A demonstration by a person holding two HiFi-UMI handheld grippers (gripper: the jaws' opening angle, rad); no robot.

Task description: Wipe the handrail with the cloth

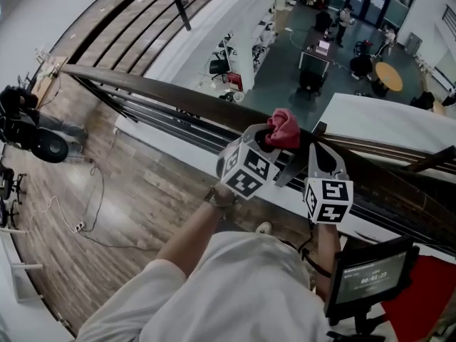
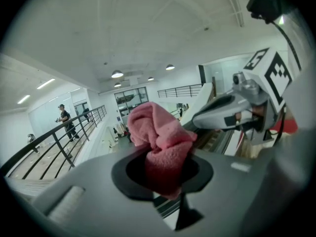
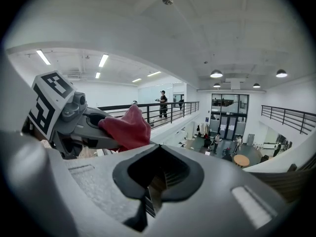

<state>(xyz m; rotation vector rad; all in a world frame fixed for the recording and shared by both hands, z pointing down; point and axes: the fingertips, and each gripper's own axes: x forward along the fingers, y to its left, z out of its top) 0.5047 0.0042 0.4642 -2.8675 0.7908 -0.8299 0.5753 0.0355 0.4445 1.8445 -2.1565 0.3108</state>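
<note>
A dark wooden handrail (image 1: 164, 91) runs from the left to the far right above a drop to a lower hall. My left gripper (image 1: 274, 142) is shut on a bunched pink-red cloth (image 1: 283, 128), which sits at the rail's top edge. In the left gripper view the cloth (image 2: 160, 142) fills the gap between the jaws and bulges above them. My right gripper (image 1: 318, 140) stands close beside it on the right, tips at the rail; its jaws (image 3: 159, 174) are shut with nothing between them. The right gripper view shows the cloth (image 3: 126, 127) in the left gripper to its left.
Thin metal bars (image 1: 178, 116) run under the rail. A screen on a stand (image 1: 374, 269) is at the lower right beside a red surface (image 1: 424, 298). Black equipment (image 1: 28, 123) and a cable (image 1: 89, 205) lie on the wooden floor at left. Far below are desks and people (image 1: 342, 20).
</note>
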